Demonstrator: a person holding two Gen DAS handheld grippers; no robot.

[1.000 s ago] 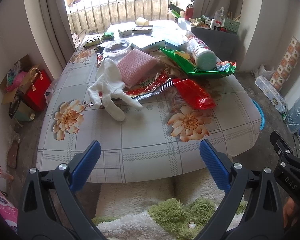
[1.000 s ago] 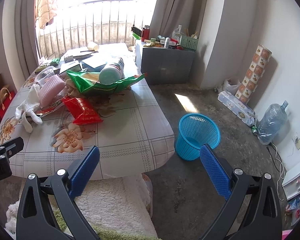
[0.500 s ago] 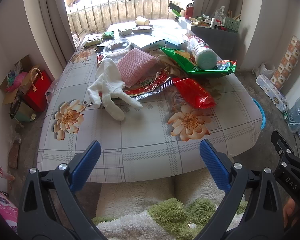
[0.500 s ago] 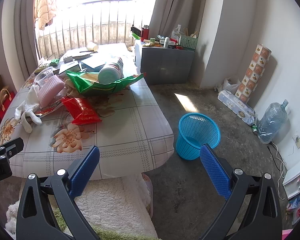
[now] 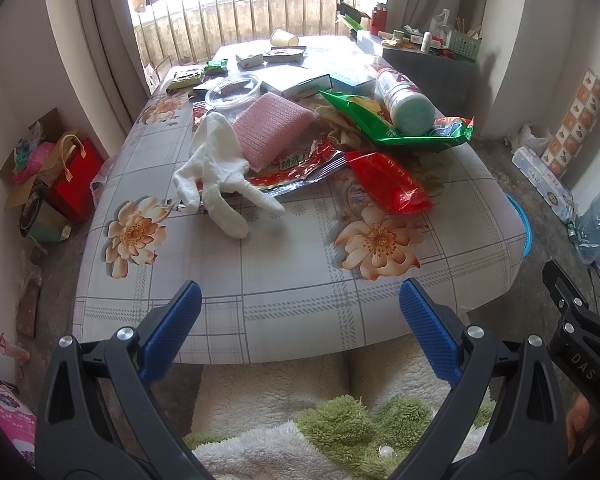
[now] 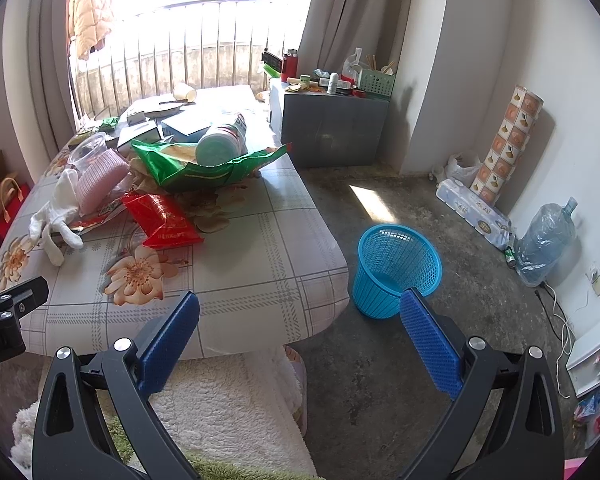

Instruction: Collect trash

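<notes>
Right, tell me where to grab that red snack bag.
Take the red snack bag by its flat near end, coming from the near table edge. It lies flat and loose, that end free on the cloth; its far end is tucked among the wrappers.

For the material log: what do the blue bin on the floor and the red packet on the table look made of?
Bin: likely moulded plastic, going by its open lattice walls and uniform colour. Red packet: probably thin glossy plastic film; it is crinkled with bright glints.

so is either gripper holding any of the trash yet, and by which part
Nothing is held. The left gripper and right gripper are both open with nothing between their fingers; the crumpled red foil snack bag lies untouched on the flower-print table.
</notes>
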